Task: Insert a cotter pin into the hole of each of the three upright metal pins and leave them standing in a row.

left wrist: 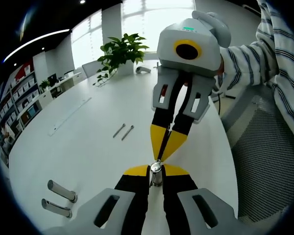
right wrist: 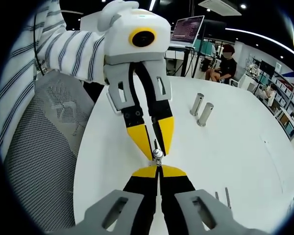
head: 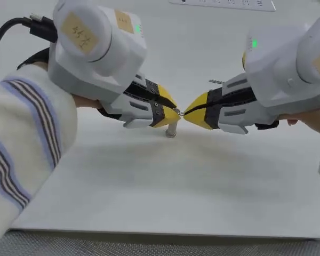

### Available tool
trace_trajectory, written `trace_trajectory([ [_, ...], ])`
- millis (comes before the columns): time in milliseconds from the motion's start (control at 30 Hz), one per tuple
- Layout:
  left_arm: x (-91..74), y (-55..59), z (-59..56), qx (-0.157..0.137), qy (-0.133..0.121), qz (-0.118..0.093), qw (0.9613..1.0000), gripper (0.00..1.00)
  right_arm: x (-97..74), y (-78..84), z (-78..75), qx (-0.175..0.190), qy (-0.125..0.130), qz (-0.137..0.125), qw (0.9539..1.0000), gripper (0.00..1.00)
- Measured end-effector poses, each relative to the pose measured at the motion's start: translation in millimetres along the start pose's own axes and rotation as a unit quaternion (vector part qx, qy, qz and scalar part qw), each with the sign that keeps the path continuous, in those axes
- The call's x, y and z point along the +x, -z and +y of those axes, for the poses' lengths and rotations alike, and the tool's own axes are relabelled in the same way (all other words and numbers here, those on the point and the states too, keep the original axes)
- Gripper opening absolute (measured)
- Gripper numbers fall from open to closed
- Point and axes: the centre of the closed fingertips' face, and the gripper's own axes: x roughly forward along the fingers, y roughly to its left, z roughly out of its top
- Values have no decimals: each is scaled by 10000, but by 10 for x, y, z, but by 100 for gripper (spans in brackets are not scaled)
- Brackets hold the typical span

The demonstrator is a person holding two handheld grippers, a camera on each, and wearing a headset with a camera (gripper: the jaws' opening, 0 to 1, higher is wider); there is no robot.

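Where the two claws meet nose to nose at the centre of the head view, one upright metal pin [head: 172, 130] stands on the white counter [head: 149, 181] directly under their yellow tips. The left claw [head: 172, 110], coming in from the left of the frame, is closed on the upper part of that pin. In the left gripper view its two jaws rise from the bottom edge with the pin's round top wedged between them. In the right gripper view the same jaws reach down from the top of the frame, one on each side of the pin. The right claw [head: 188, 113], entering from the right of the head view, is pinched tight on a thin sliver of metal, the cotter pin [head: 178, 111], which pokes from its tip and meets the pin's top. Whether it has entered the hole I cannot tell. Two spare cotter pins [left wrist: 123, 131] lie side by side on the counter left of centre in the left gripper view, well apart from the claws. Two more metal pins [right wrist: 205, 114] stand just beside each other, upper right of centre in the right gripper view.
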Motion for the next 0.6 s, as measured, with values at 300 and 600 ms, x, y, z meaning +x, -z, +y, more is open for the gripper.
trace_trajectory([
  [300, -39, -6, 42, 53, -147, -82, 9998, 6, -19, 18, -10, 239, 110, -54, 9996, 3],
  [600, -167, 7, 58, -278, -376, -447, 9979, 26, 63, 47, 54, 654, 97, -207, 9976, 8],
])
